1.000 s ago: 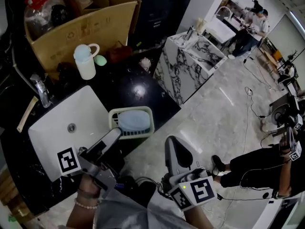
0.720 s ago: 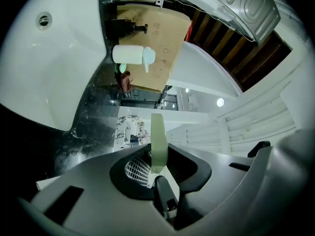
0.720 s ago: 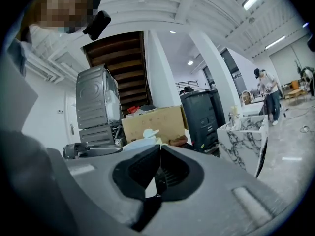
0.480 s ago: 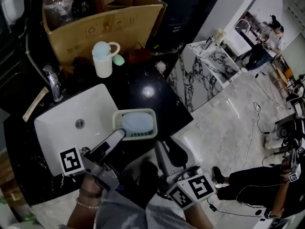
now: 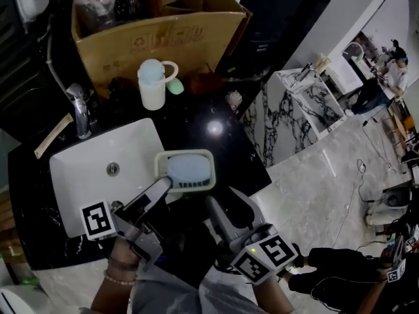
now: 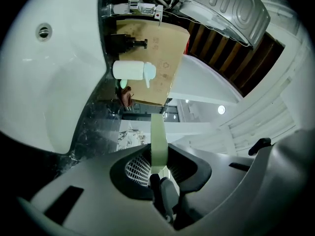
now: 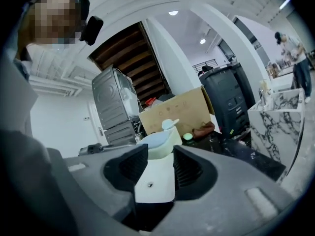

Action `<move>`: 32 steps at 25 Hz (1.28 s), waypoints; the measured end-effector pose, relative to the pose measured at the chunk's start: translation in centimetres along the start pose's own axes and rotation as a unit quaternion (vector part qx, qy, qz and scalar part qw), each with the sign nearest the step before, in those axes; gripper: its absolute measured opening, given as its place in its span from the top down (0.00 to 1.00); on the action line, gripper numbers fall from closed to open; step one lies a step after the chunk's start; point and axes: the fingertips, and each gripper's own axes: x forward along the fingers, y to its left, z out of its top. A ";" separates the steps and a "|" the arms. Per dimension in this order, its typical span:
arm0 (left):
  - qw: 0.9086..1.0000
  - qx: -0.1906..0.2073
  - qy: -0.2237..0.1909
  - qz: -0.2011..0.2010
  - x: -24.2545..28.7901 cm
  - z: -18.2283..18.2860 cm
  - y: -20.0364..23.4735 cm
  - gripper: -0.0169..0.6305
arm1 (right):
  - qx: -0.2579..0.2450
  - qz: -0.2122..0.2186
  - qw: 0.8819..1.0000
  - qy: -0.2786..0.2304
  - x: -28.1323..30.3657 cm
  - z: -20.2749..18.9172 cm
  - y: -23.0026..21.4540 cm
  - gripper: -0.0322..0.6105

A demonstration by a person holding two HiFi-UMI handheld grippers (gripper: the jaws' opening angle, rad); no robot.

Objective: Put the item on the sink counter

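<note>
Faucet: a chrome faucet (image 5: 80, 110) stands at the left of the head view, above the basin's upper left corner.
Basin: the white basin (image 5: 98, 182) fills the left centre, set into the black counter (image 5: 219, 146).
Left gripper: the left gripper (image 5: 163, 185) reaches up from the lower left across the basin's right edge. Its jaws are pinched on the near left rim of the soap dish, whose thin pale green wall stands edge-on between the pads in the left gripper view.
Mug: a white mug (image 5: 152, 87) with a pale blue lid stands above the basin, in front of the cardboard box (image 5: 163, 34) at the top.
Soap dish: the pale green soap dish (image 5: 196, 154) sits at centre frame, straddling the basin's right edge and the counter, with a blue soap (image 5: 185, 167) lying in it. Whether it rests there or is held just clear cannot be told.
Right gripper: the right gripper (image 5: 226, 205) is just below and right of the dish, apart from it. Its jaws have just been opening and stand wide, with nothing between the pads.
Island: a marble island (image 5: 301, 103) stands at the right, past the counter's edge.
</note>
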 end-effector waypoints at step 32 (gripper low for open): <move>0.991 -0.001 -0.120 0.056 14.3 8.9 8.6 0.85 | -0.112 0.072 0.986 0.103 11.2 1.3 -14.6 0.70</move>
